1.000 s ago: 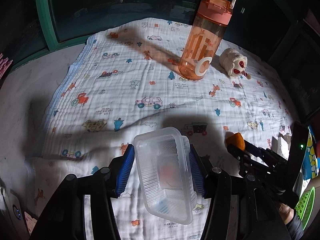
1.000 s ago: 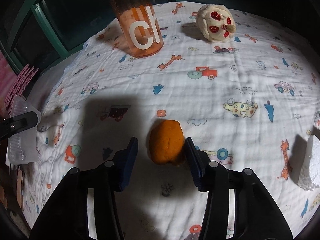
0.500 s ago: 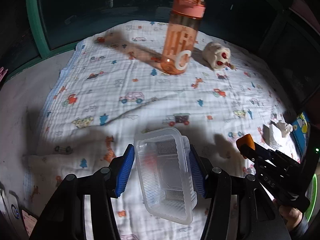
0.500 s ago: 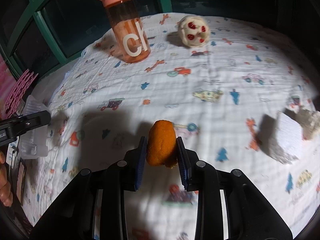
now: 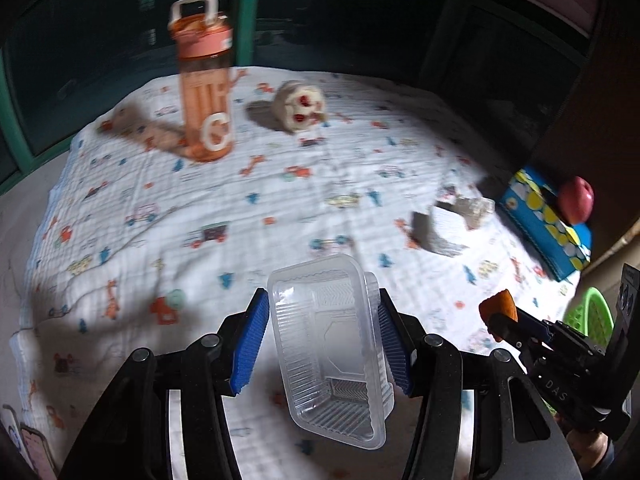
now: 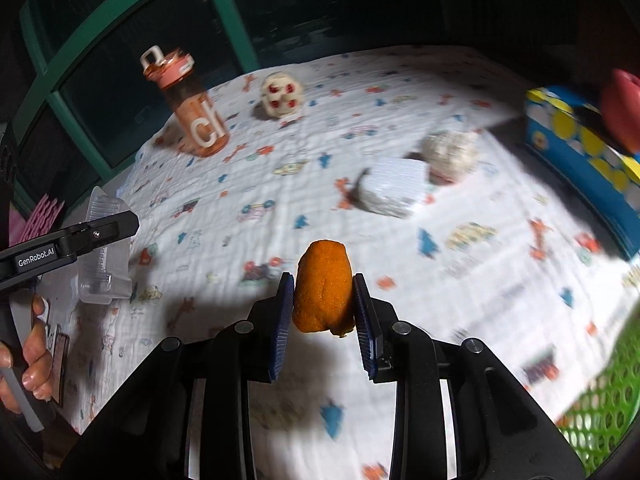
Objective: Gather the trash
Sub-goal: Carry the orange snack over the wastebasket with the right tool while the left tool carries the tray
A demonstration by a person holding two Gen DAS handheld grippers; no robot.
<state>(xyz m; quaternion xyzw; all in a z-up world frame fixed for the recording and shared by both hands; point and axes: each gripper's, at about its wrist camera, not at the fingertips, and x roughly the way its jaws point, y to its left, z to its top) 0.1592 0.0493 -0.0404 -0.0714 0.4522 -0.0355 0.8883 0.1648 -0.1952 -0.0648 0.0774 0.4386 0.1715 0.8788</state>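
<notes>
My left gripper (image 5: 320,336) is shut on a clear plastic food tray (image 5: 330,344), held above the patterned cloth (image 5: 280,208). That tray (image 6: 105,252) and the left gripper's finger (image 6: 80,236) show at the left edge of the right wrist view. My right gripper (image 6: 323,308) is shut on an orange peel piece (image 6: 324,286), lifted off the cloth (image 6: 460,280). In the left wrist view the peel (image 5: 498,306) shows at the right, between the right gripper's tips. A white foam block (image 6: 394,192) and a crumpled paper wad (image 6: 452,154) lie together on the cloth.
An orange water bottle (image 5: 204,92) and a small white toy with red spots (image 5: 300,106) stand at the far side. A blue box with yellow dots (image 6: 580,152) carries a red object (image 6: 622,108). A green mesh basket (image 6: 600,408) sits at the near right.
The right gripper closed on the orange peel and lifted it off the cloth. Both grippers swung right, bringing the blue box and green basket into view. The left kept its grip on the tray.
</notes>
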